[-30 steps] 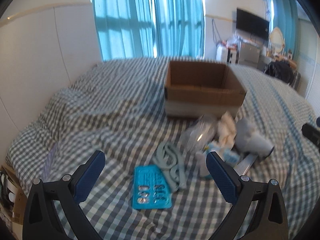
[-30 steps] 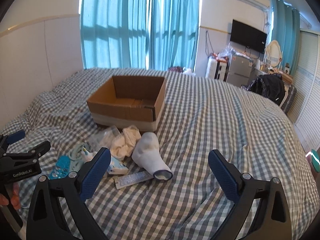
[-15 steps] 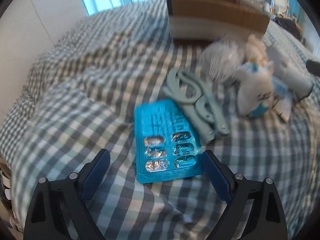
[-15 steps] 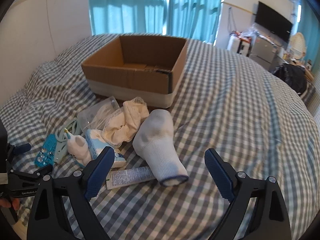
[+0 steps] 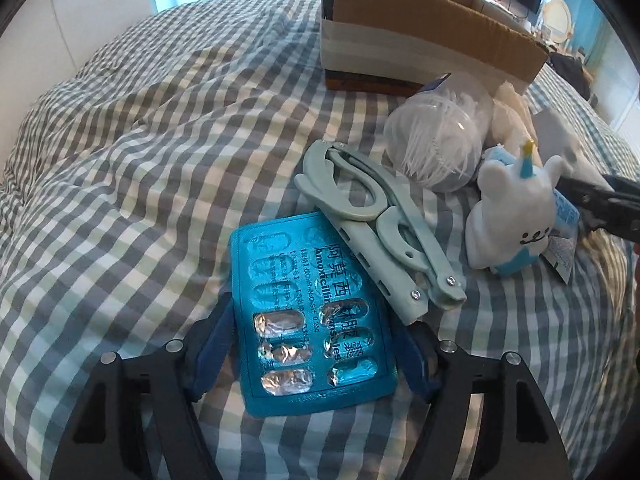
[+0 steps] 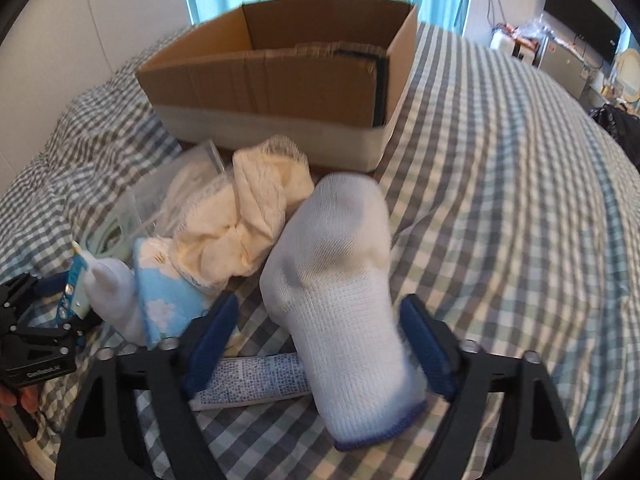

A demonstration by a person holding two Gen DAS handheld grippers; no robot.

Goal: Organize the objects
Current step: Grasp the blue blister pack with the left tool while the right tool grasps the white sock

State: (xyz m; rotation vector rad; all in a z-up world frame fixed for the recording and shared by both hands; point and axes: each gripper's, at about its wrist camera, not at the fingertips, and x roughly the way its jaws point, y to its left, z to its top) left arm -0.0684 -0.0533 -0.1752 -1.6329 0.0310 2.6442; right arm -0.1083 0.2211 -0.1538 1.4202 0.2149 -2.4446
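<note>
The blue pill pack (image 5: 310, 316) lies flat on the checked bed (image 5: 132, 152), and now it sits right between the jaws of the left gripper (image 5: 316, 344). A second ago that gripper was high above the bed and far from the pack. It has dropped low and come in close. The jaws are open, one on each side of the pack, very close to its edges, but they do not squeeze it yet.

The white sock (image 6: 344, 280) is in the same spot with the right gripper (image 6: 320, 344). That gripper has come down too, and its open jaws now stand on both sides of the sock. A small white tube (image 6: 252, 380) lies under the sock, by the left jaw.

So both grippers look ready to close and pick up. That is likely the next step.

The pale green clip tool (image 5: 372, 220) rests on the far edge of the pill pack. It may slide when the pack lifts. Beside it are a clear tub of white sticks (image 5: 440, 140) and a white bunny toy (image 5: 516, 216).

The cardboard box (image 6: 280, 76) stands open just behind the pile, toward the middle of the bed. The things likely go in there.
</note>
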